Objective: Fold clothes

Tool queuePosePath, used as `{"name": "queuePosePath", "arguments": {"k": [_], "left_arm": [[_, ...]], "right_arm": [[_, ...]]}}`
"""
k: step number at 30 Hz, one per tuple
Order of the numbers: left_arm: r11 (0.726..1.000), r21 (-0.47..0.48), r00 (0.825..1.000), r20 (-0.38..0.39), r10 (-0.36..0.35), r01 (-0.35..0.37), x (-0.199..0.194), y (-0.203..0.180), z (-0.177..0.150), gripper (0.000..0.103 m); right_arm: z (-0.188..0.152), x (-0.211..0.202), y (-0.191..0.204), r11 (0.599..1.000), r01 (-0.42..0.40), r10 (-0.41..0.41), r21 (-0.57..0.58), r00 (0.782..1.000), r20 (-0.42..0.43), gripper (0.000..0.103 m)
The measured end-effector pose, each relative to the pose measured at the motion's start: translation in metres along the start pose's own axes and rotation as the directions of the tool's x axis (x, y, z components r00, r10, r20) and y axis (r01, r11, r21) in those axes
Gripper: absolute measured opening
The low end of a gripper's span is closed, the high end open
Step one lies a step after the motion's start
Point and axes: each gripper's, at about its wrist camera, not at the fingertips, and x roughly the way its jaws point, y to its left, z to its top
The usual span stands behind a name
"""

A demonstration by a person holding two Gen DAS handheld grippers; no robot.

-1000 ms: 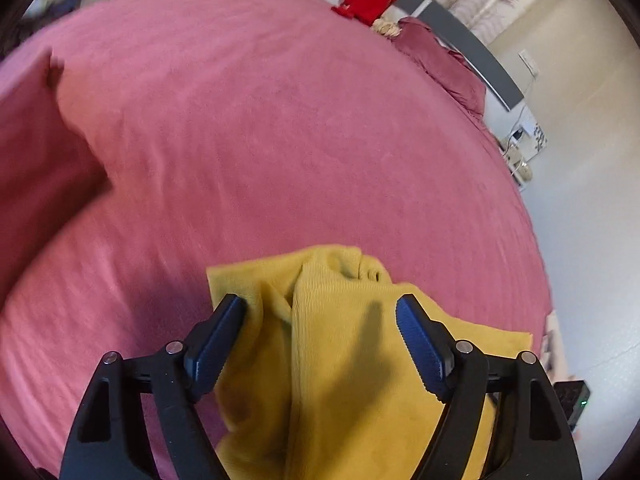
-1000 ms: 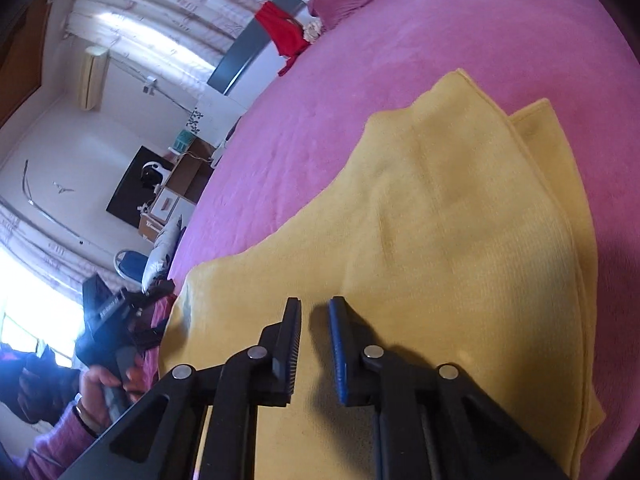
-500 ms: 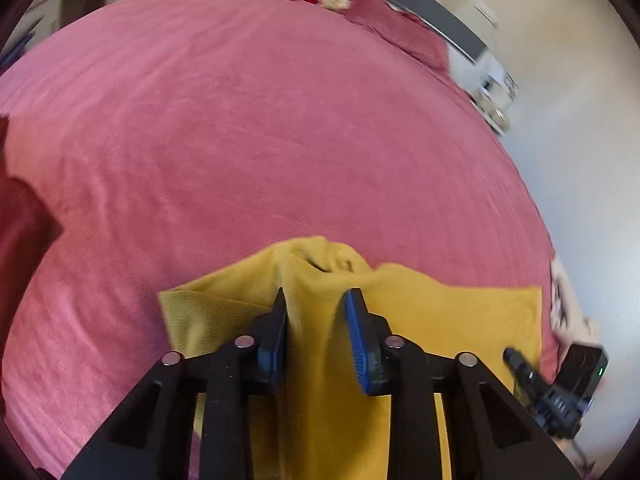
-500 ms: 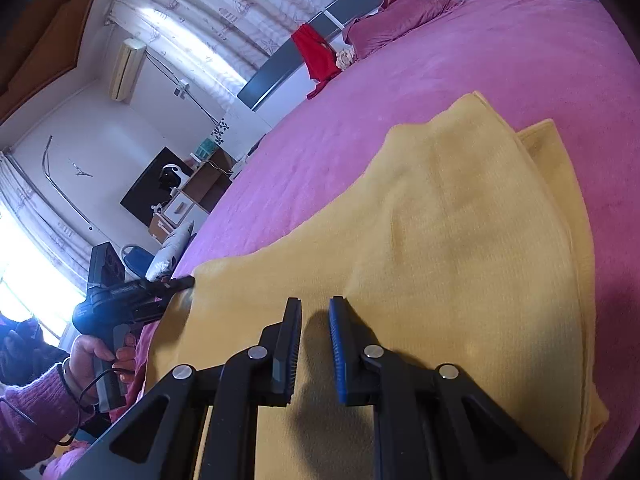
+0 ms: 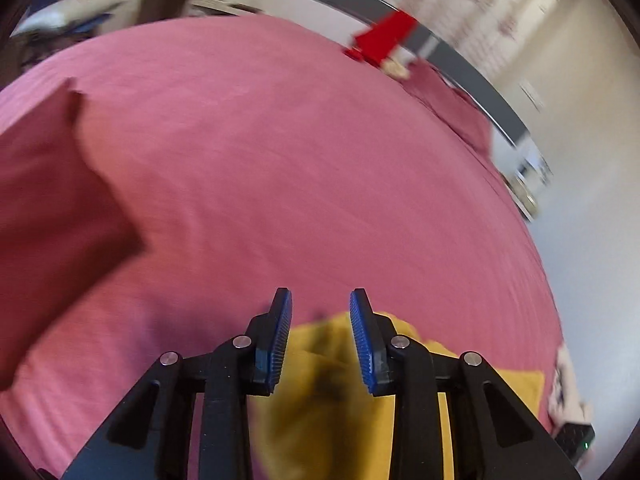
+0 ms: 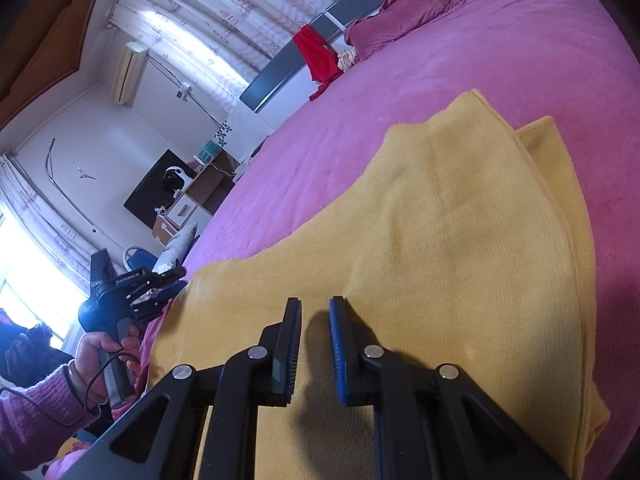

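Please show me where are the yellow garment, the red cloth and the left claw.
yellow garment [image 6: 460,220]: right wrist view, its flat top layer.
red cloth [image 6: 318,58]: right wrist view, its hanging middle.
left claw [image 5: 320,340]: left wrist view, between fingertips.

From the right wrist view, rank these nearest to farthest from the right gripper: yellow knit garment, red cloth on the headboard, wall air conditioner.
From the right gripper:
1. Yellow knit garment, directly beneath the fingers.
2. Red cloth, hanging on the grey headboard across the bed.
3. Wall air conditioner, upper left, high on the far wall.

Around you, a pink-covered bed [image 6: 500,60] fills the room — patterned curtains [image 6: 208,8] glow behind its grey headboard [image 6: 320,32], an air conditioner [image 6: 128,72] left of that headboard.
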Motion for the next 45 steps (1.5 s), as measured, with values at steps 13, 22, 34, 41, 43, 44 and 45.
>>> {"name": "queuePosePath", "arguments": {"k": [13,22,34,41,43,44,45], "left_arm": [[0.948,0.279,0.987,0.012,-0.16,0.15,-0.041,-0.084,-0.094,0.06],[0.833,0.544,0.995,-0.074,-0.066,0.096,-0.015,-0.075,-0.124,0.056],[0.959,0.27,0.987,0.153,0.046,-0.086,-0.114,-0.022,-0.117,0.061],[0.901,0.433,0.999,-0.034,0.01,0.006,-0.121,-0.05,-0.22,0.073],[0.899,0.435,0.991,-0.089,0.104,-0.055,-0.112,-0.032,-0.236,0.07],[0.9,0.434,0.994,-0.075,0.074,-0.034,-0.12,-0.024,-0.239,0.07],[0.898,0.44,0.996,-0.062,0.06,-0.027,-0.129,-0.019,-0.242,0.07]], "right_arm": [[0.018,0.004,0.041,0.997,-0.043,0.045,0.07,0.999,-0.025,0.038],[0.036,0.021,-0.018,0.97,-0.051,0.083,0.237,0.989,-0.126,0.016],[0.014,-0.127,-0.07,0.867,-0.093,-0.003,0.49,0.982,0.191,0.041],[-0.073,-0.065,0.016,0.947,-0.114,0.165,0.301,0.974,-0.152,0.042],[-0.085,-0.065,0.005,0.941,-0.054,0.115,0.334,0.98,-0.165,0.038],[-0.091,-0.067,-0.002,0.936,-0.02,0.084,0.352,0.982,-0.168,0.037],[-0.096,-0.077,-0.016,0.916,-0.022,0.082,0.401,0.988,-0.133,0.035]]}}
